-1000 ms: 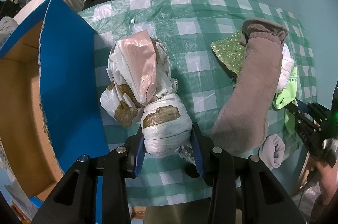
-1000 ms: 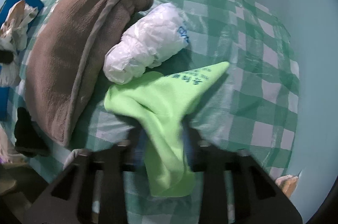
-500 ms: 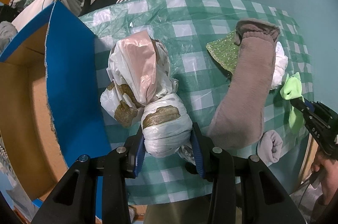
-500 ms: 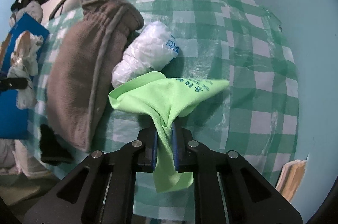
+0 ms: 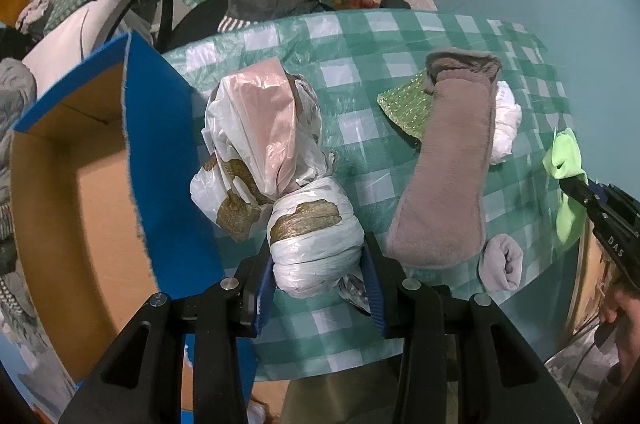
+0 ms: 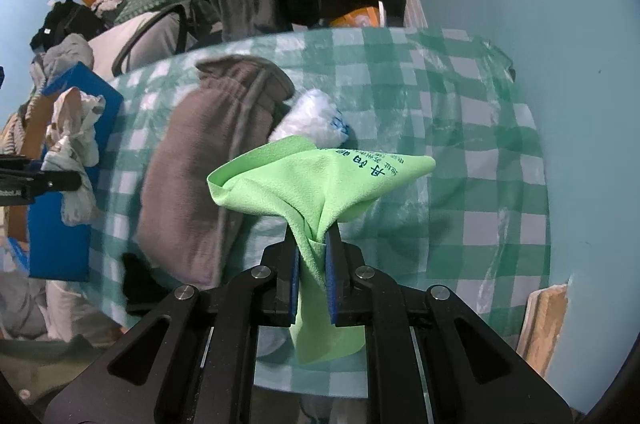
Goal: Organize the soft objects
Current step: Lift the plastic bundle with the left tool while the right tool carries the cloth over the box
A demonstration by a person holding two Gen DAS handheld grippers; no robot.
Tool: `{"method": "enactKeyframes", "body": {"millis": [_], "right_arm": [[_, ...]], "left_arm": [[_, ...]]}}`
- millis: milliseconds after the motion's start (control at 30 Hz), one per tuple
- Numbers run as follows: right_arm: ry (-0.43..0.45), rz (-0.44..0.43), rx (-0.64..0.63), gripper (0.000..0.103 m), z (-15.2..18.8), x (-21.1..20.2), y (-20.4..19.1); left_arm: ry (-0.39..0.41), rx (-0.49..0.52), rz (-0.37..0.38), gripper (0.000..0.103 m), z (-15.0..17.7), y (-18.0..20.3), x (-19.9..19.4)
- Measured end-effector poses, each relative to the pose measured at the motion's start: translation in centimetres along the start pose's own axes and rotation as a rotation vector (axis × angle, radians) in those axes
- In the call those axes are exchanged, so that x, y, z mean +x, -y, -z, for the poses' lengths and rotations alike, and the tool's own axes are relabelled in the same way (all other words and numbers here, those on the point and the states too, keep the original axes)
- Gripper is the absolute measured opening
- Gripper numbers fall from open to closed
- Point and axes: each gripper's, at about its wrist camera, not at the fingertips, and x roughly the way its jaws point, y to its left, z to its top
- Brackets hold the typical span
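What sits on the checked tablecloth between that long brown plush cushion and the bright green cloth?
A white crumpled plastic bag lies between the brown plush cushion and the green cloth, clearest in the right wrist view.

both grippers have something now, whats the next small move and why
Probably swing the left hand-held gripper toward the open cardboard box beside it: its pads already clamp the white plastic bundle, and the right hand-held gripper pinches the green cloth.

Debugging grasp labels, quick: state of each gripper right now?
Left gripper: closed on the white plastic bag bundle.
Right gripper: closed on the green cloth, lifted off the table.
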Motion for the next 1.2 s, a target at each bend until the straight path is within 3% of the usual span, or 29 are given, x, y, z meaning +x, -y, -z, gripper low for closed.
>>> {"method": "enactKeyframes", "body": {"millis": [500, 1200], "right_arm": [[0.057, -0.037, -0.063, 0.011, -1.7, -4.0, -5.0], [0.104, -0.146, -0.258, 0.011, -4.8, -5.9, -14.8]], "left_arm": [[0.090, 0.034, -0.015, 0.040, 1.5, -0.6, -4.6], [0.148, -0.064, -0.042, 0.040, 4.6, -5.1, -7.6]]}}
